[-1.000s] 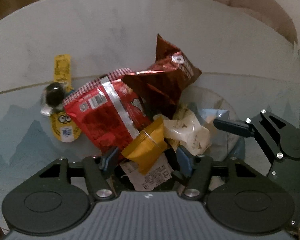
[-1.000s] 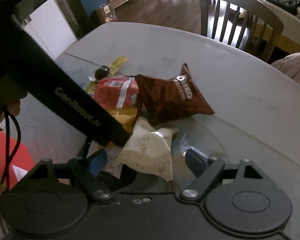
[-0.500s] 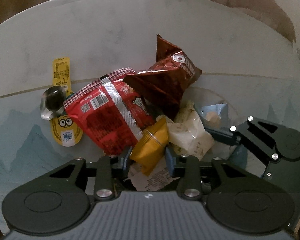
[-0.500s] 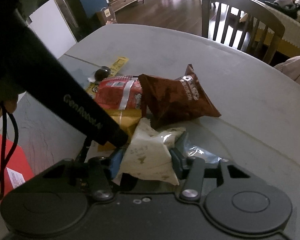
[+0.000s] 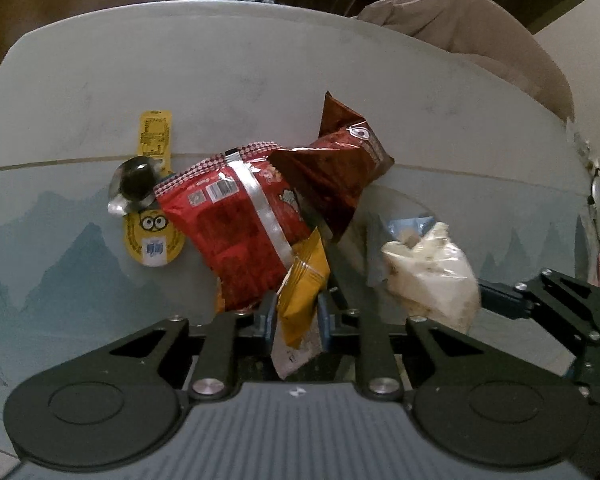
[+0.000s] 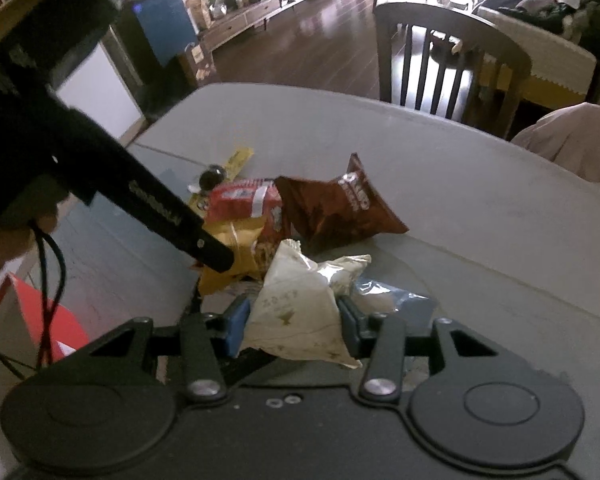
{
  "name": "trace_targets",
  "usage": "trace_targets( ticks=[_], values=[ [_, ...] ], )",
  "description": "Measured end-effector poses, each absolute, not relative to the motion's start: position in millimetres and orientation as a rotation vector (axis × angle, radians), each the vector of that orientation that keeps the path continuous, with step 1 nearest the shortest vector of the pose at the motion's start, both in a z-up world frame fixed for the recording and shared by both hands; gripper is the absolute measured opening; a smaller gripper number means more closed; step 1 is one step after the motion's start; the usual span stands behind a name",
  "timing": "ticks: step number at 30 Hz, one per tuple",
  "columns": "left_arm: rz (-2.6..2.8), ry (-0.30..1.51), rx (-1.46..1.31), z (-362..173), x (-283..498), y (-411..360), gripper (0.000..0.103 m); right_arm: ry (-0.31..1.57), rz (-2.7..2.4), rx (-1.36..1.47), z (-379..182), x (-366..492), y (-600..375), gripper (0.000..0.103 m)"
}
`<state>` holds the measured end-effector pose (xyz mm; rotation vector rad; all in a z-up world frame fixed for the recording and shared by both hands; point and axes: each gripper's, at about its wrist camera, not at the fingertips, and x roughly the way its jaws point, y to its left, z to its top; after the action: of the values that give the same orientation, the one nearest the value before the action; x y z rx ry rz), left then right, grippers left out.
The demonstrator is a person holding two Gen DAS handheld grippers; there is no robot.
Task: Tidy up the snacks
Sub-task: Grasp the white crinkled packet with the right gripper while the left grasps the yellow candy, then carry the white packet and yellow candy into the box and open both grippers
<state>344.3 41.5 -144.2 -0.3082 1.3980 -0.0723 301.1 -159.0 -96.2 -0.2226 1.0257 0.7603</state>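
Two hand-held grippers are working a heap of snacks on a pale table (image 5: pixel 260 72), each pinching its own packet. The left gripper (image 5: pixel 296 316) is closing on a yellow packet (image 5: pixel 302 280), whose long axis is running straight out from between the pads toward the red bag (image 5: pixel 236 232) and brown bag (image 5: pixel 336 168) lying just beyond it. The right gripper (image 6: pixel 292 322) is closing on a cream packet (image 6: pixel 300 312), gripped across its width, a small blue packet (image 6: pixel 392 300) sitting on the table close by on its right. Both packets appear to be hanging clear of the heap, so carrying them off looks like the likely next move
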Motion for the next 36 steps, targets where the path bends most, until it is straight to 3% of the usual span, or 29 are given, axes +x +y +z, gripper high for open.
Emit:
trace_targets(
  ticks=[19, 36],
  values=[
    [-0.117, 1.236, -0.296, -58.0, 263.6, 61.6, 0.020, 0.906, 0.728, -0.190, -11.5, 211.0, -176.3, 0.047],
    [-0.175, 1.265, -0.239, -47.0, 161.5, 79.4, 0.020, 0.917, 0.766, -0.206, -8.1, 127.6, -150.4, 0.047]
  ],
)
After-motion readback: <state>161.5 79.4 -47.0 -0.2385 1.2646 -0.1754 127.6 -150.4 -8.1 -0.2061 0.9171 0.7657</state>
